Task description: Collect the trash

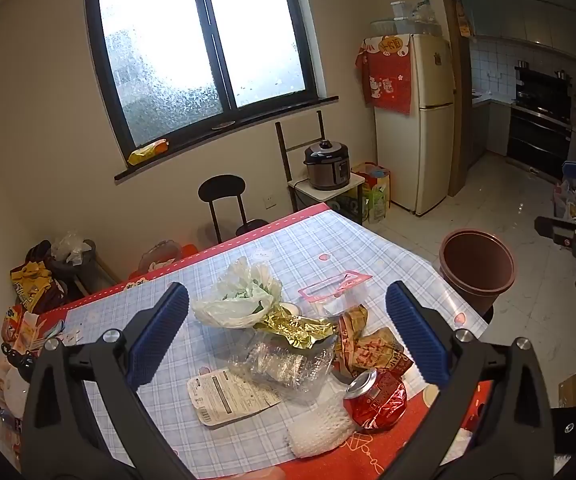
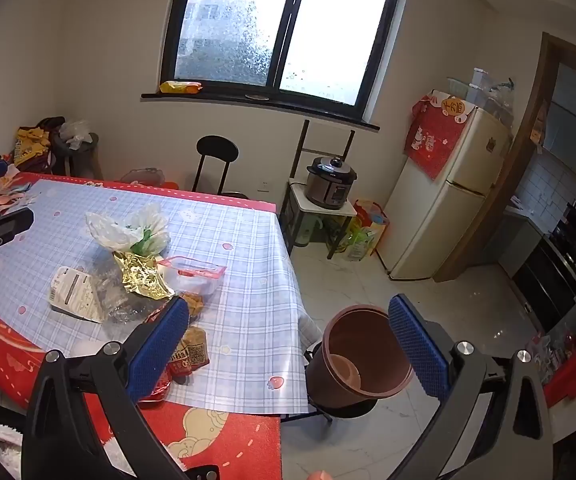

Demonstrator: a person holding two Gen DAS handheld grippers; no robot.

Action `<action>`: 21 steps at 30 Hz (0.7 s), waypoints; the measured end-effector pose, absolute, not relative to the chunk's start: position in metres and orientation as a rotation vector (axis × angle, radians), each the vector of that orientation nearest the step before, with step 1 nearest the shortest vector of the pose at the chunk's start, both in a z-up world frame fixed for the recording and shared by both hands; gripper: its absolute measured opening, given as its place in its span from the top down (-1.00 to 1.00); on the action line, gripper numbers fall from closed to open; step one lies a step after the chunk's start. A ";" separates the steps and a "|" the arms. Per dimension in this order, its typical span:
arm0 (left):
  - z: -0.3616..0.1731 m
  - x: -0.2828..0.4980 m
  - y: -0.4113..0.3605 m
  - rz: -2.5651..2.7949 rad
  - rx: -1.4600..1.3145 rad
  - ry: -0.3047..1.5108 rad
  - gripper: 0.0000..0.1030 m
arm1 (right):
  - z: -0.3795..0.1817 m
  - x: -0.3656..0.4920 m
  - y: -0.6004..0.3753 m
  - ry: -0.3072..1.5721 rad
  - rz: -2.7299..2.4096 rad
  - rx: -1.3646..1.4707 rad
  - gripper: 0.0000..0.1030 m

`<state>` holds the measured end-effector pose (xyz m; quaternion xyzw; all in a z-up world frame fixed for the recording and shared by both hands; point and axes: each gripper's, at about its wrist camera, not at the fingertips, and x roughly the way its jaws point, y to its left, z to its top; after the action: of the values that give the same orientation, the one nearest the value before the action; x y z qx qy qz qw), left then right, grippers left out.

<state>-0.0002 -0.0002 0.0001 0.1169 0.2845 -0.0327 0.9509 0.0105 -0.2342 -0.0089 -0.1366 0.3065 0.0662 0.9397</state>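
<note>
Trash heap on checked table (image 1: 247,248); both tools spread, empty.
Brown bin (image 2: 362,354) stands off the table's corner, upright and open-topped. Left gripper (image 1: 288,336) hangs over the pile: plastic bag (image 1: 239,300), gold foil (image 1: 296,326), clear wrap, crushed red can (image 1: 376,400). Right gripper (image 2: 288,344) sits between table edge and bin, pinching nothing.

Left hand-held gripper (image 1: 288,332) and right hand-held gripper (image 2: 290,340), both wide open, empty, angled downward.

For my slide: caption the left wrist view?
Open left gripper above trash on the table; empty brown bin alongside.
</note>
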 end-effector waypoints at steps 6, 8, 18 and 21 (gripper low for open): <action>0.000 0.000 -0.001 -0.064 0.239 0.576 -0.89 | -0.008 0.011 -0.235 0.628 0.136 -0.277 -0.91; 0.000 0.000 -0.001 -0.065 0.238 0.575 -0.89 | -0.007 0.011 -0.235 0.627 0.137 -0.277 -0.91; 0.005 0.003 0.004 -0.057 0.234 0.562 -0.89 | -0.006 0.012 -0.234 0.627 0.138 -0.278 -0.91; 0.006 0.003 0.004 -0.055 0.232 0.556 -0.89 | -0.006 0.012 -0.234 0.626 0.137 -0.276 -0.91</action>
<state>0.0031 0.0040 0.0058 0.1142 0.2739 -0.0272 0.9546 0.0117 -0.2342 -0.0055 -0.1354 0.3069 0.0669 0.9397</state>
